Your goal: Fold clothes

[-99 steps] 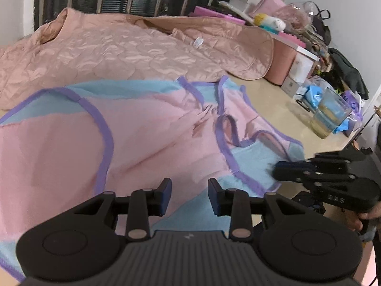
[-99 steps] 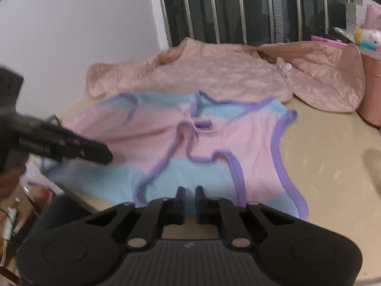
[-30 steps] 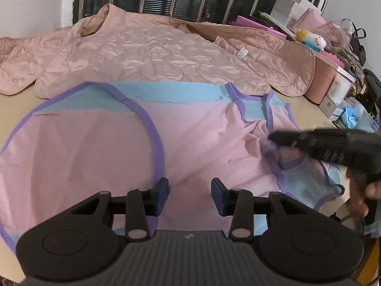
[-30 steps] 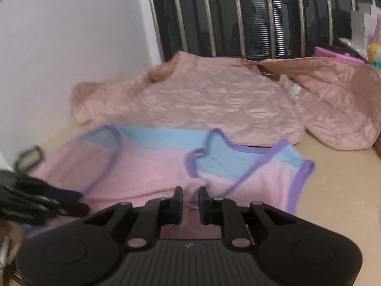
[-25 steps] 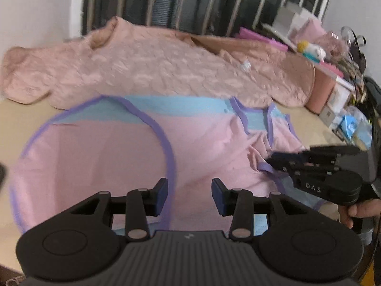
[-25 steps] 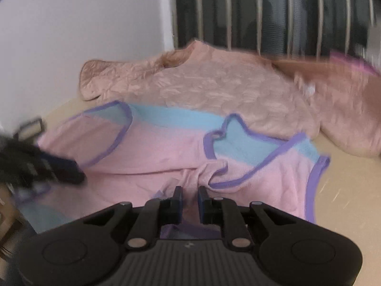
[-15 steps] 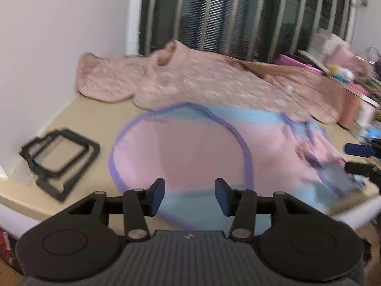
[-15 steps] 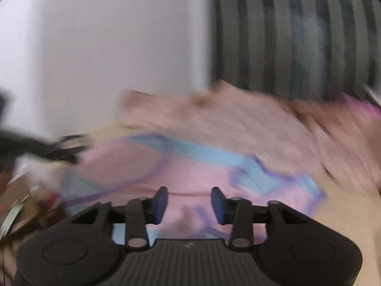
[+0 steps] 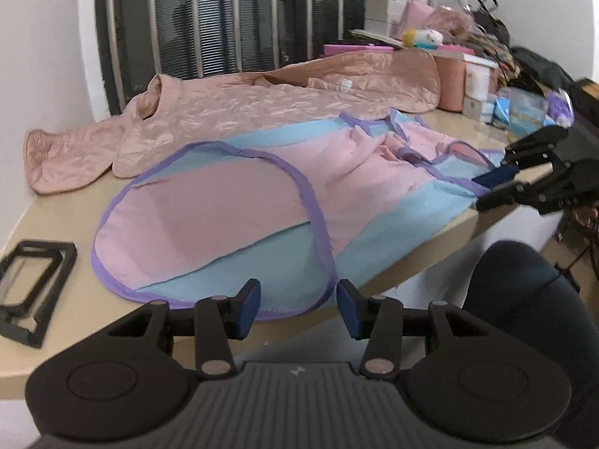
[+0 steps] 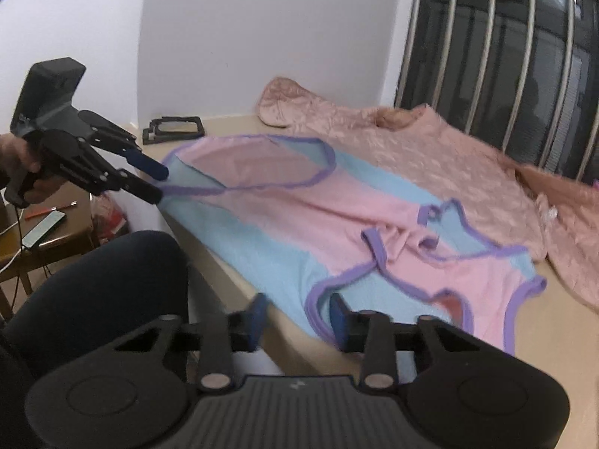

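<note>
Both wrist cams low at table (image 9: 60, 299) front edge, share garment (image 9: 262, 202).

Looks like a lived-in home, prob a bedroom or spare rm. Beige table (image 9: 67, 209) against a white wall, barred window (image 9: 232, 18) w/ blinds behind. Clothes spread out: quilted pink jacket (image 9: 232, 112), pink-blue garment (image 9: 262, 202). Far end cluttered w/ boxes (image 9: 385, 7), plush toy (image 9: 423, 37), bags (image 9: 483, 11). Phone (image 10: 43, 228) on side stool.

Black frame (image 9: 32, 292) on table (image 9: 56, 224) (left end).
</note>
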Demonstrator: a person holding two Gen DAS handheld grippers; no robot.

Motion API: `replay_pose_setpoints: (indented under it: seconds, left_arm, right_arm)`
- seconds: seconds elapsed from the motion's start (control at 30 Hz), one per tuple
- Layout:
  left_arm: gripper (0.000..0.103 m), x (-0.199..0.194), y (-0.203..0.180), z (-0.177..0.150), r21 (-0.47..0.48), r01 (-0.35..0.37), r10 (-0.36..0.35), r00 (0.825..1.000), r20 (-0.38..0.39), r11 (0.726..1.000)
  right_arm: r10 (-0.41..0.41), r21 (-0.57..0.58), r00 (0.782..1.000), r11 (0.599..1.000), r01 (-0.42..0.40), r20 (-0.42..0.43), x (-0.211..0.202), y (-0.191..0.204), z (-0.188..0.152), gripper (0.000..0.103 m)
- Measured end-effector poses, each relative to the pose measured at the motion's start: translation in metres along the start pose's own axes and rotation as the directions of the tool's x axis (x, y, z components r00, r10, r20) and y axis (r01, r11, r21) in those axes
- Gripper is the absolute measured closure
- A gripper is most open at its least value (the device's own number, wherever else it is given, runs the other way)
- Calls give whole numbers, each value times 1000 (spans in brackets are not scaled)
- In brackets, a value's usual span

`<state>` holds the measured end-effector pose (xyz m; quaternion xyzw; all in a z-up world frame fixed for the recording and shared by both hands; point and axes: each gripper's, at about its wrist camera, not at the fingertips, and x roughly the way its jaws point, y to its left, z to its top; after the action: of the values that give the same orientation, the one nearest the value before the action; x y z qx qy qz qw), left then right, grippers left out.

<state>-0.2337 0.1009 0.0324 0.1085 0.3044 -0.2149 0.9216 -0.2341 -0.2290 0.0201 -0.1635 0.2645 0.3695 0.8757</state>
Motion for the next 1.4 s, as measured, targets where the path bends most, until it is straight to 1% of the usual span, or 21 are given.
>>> replay_pose_setpoints:
  seconds: [0.1, 0.13, 0.17, 0.23, 0.33, 0.43, 0.53, 0.63, 0.7, 0.77, 0.83, 0.9, 0.93, 0.97, 1.03, 1.17, 1.23, 1.3, 1.33, 1.37, 1.4]
  left_arm:
    - [57, -8, 0, -3, 10, 64, -64, 998, 27, 998]
    - [62, -9, 2, -4, 0, 88, -88, 996, 31, 996]
    - [77, -8, 4, -3, 4, 90, -90, 995, 30, 996]
    - [97, -7, 7, -1, 11, 93, -93, 995, 27, 996]
    - [101, -6, 13, 2, 23, 98, -99, 995, 24, 995]
    - [101, -5, 18, 5, 34, 103, -104, 994, 20, 994]
    - [101, -9, 39, 28, 54, 123, -126, 990, 68, 991]
    - [101, 12, 68, 60, 57, 144, -149, 986, 81, 988]
    - [99, 40, 88, 77, 19, 178, -179, 983, 31, 984]
    - [91, 69, 101, 83, -58, 123, -126, 991, -47, 991]
    - [88, 97, 114, 90, -129, 60, -77, 989, -128, 990]
    - [82, 78, 124, 82, -184, 19, -36, 995, -88, 983]
    - [70, 68, 128, 79, -212, 0, -15, 998, -69, 977]
    - [57, 53, 131, 72, -232, 16, -25, 999, -38, 973]
    - [48, 31, 124, 60, -217, 43, -46, 999, -11, 975]
    - [47, 40, 105, 46, -201, 58, -77, 993, -90, 978]
    - [47, 52, 100, 42, -194, 53, -78, 989, -123, 979]
    - [48, 57, 94, 44, -163, 49, -69, 991, -118, 985]
    - [59, 59, 94, 47, -168, 52, -74, 989, -126, 984]
    - [75, 61, 93, 49, -173, 56, -80, 988, -134, 983]
    - [81, 65, 96, 50, -185, 54, -80, 987, -140, 981]
  right_arm:
    - [6, 35, 1000, 999, -7, 21, -1, -4, -7, 81]
    - [7, 31, 1000, 999, -8, 26, -2, -3, -9, 84]
    - [12, 34, 999, 999, -13, 30, -2, -3, -9, 86]
    - [23, 45, 999, 999, -25, 33, -1, -4, -8, 99]
    - [25, 47, 999, 999, -27, 33, 0, -6, -6, 101]
    - [12, 48, 998, 999, -15, 58, -3, -11, -3, 101]
    - [0, 71, 995, 997, -6, 97, -8, -26, 9, 101]
    - [-13, 46, 994, 999, 8, 110, 0, -49, 31, 101]
    - [-15, 48, 996, 999, 10, 87, 16, -69, 47, 101]
    - [-4, 69, 1000, 998, 3, 20, 43, -92, 63, 99]
    - [-21, 96, 997, 995, 28, -69, 74, -108, 74, 88]
    - [-98, 56, 991, 993, 103, -88, 81, -111, 79, 79]
    - [-146, 45, 987, 988, 149, -65, 72, -113, 79, 71]
    - [-190, 59, 981, 980, 192, -35, 57, -115, 77, 67]
    - [-210, 108, 978, 972, 208, 13, 19, -120, 67, 61]
    - [-33, 137, 998, 990, 27, 45, -36, -108, 27, 56]
    - [-26, 117, 1000, 993, 26, -7, -37, -95, 11, 57]
    - [-27, 75, 998, 997, 31, -50, -30, -83, -1, 57]
    - [-24, 62, 998, 998, 27, -61, -27, -79, -7, 58]
    - [-19, 69, 998, 997, 23, -60, -24, -78, -11, 59]
    - [-12, 81, 998, 997, 17, -57, -20, -78, -15, 62]
